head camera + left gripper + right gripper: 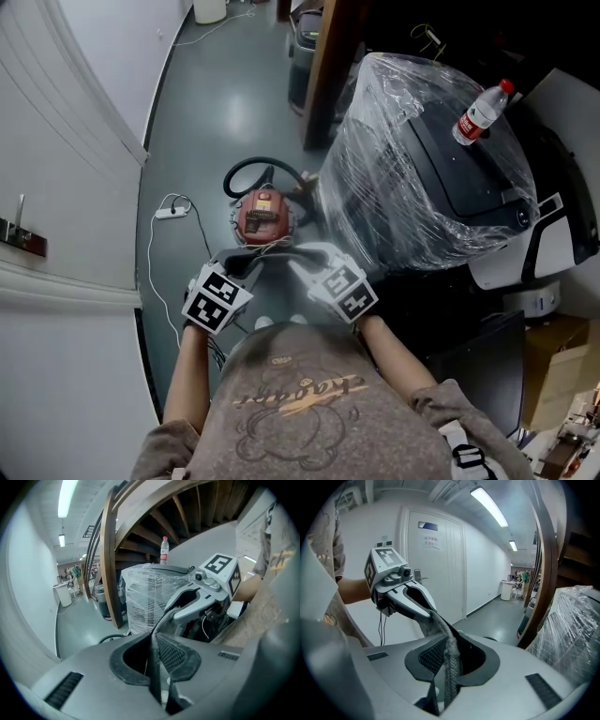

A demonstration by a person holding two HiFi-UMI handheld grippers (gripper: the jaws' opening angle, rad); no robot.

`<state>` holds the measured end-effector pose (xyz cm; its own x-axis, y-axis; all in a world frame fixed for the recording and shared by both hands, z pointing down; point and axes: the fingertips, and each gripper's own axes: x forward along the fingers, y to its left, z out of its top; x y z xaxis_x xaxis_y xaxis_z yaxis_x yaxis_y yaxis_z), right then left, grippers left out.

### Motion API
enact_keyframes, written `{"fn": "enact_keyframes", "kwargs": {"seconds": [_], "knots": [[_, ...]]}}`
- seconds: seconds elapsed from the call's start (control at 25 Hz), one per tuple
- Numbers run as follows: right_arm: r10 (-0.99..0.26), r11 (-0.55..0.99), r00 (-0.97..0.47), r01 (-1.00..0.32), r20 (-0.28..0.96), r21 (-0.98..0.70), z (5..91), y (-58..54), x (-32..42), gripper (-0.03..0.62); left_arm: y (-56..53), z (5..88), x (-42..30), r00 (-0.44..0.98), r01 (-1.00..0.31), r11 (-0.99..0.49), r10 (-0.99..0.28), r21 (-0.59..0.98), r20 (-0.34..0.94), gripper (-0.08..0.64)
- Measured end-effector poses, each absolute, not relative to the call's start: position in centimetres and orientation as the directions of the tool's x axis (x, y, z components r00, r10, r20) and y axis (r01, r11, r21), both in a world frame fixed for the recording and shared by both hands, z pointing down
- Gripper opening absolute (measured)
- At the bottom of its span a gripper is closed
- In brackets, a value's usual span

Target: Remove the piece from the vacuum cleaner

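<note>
Grey piece (165, 618), a thin dusty strip, runs taut through the left gripper view. It is clamped edge-on in the narrow slot of the left gripper (158, 677), whose mesh pads press on it. From there it rises to the right gripper (172, 612), which pinches its far end. Behind stand a film-wrapped machine (150, 597) and a water bottle (164, 550) on top of it.

In the right gripper view the same strip leaves this gripper's nearly closed jaws, gripped between the pads, and climbs to the left gripper's tips in front of a white door (436, 564).

From the head view both grippers are held close together in front of the person's chest. A red vacuum cleaner (262, 214) sits on the floor (216, 112) under them, and the strip itself is too small to make out.
</note>
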<state>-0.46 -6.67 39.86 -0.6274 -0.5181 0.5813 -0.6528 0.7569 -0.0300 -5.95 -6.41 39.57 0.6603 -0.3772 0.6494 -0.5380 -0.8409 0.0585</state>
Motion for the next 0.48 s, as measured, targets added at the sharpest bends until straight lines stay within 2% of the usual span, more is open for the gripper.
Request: {"fn": "enact_keyframes", "kwargs": {"seconds": [0.48], "knots": [[-0.526, 0.733, -0.614, -0.678, 0.589, -0.052, 41.7, -6.5, 0.4, 0.058, -6.2, 41.6, -5.3, 0.672, -0.578, -0.808, -0.39, 0.117, 0.63, 0.04]]}}
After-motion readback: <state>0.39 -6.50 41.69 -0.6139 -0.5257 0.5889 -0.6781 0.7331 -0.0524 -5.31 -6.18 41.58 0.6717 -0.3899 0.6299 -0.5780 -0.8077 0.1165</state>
